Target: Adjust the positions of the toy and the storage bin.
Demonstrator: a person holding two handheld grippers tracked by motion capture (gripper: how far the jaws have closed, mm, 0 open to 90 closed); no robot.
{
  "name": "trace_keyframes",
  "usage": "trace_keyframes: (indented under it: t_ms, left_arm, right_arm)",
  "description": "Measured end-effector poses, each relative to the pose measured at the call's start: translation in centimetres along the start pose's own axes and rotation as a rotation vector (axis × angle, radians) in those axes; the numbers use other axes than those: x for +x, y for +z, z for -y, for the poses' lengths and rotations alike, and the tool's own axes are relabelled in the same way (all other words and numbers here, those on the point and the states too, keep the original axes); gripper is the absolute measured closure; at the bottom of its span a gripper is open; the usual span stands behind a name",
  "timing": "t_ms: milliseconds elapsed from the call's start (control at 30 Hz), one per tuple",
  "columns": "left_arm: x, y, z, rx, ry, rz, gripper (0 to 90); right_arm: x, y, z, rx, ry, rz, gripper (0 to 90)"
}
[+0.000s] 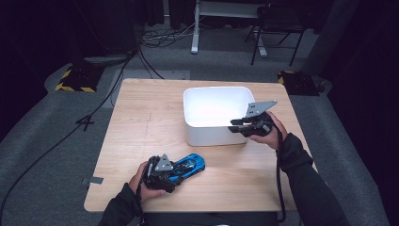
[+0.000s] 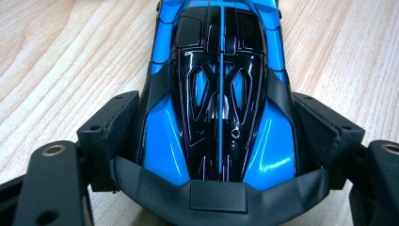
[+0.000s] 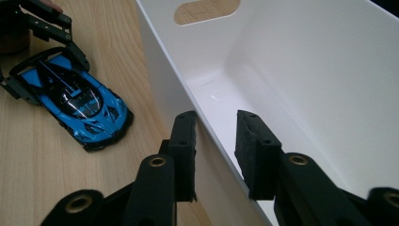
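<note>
Where the wooden table nears the person's edge, a blue toy car lies on its wheels, just in front of the white bin and apart from it. The car is a low, glossy sports model: bright blue flanks, a black roof and rear deck crossed by a thin blue centre line and fine pale outlines, and a matt black wing across the tail. In the left gripper view the tail fills the near field and the nose points away.

The left gripper lies low over the table, held in the left hand, whose forearm enters from the bottom edge of the high view. Its jaws are drawn in narrow on the car's rear flanks, one pad against each side just ahead of the wing.

The right gripper is raised at the bin's near right corner, held in the right hand with the dark sleeve running down to the lower right. In the right gripper view its jaws straddle the bin's thin wall, one pad outside and one inside. The outer pad lies against the wall; a gap remains between the wall and the inner pad, so no grip is closed on it.
</note>
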State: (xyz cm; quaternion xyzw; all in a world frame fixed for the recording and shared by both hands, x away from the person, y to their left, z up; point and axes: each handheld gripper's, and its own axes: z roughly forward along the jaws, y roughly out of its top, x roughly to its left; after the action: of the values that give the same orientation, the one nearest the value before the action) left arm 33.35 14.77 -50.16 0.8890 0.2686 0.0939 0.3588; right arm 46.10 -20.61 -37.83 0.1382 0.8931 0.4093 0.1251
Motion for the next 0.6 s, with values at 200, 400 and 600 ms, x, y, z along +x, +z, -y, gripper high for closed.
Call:
trace_keyframes:
  t_ms: [200, 400, 600]
  left_arm:
    - [0.0, -0.01, -0.01, 0.003, 0.0, -0.001, 23.1]
    - [-0.01, 0.01, 0.0, 0.0, -0.002, 0.002, 23.2]
    - [0.02, -0.02, -0.01, 0.0, 0.003, -0.005, 23.1]
  right_arm:
    - [-0.08, 0.77, -0.42, -0.026, 0.014, 0.035, 78.8]
    - [-0.32, 0.47, -0.13, -0.037, 0.007, -0.006, 79.8]
    - [-0.33, -0.16, 0.31, -0.051, -0.063, -0.03, 81.0]
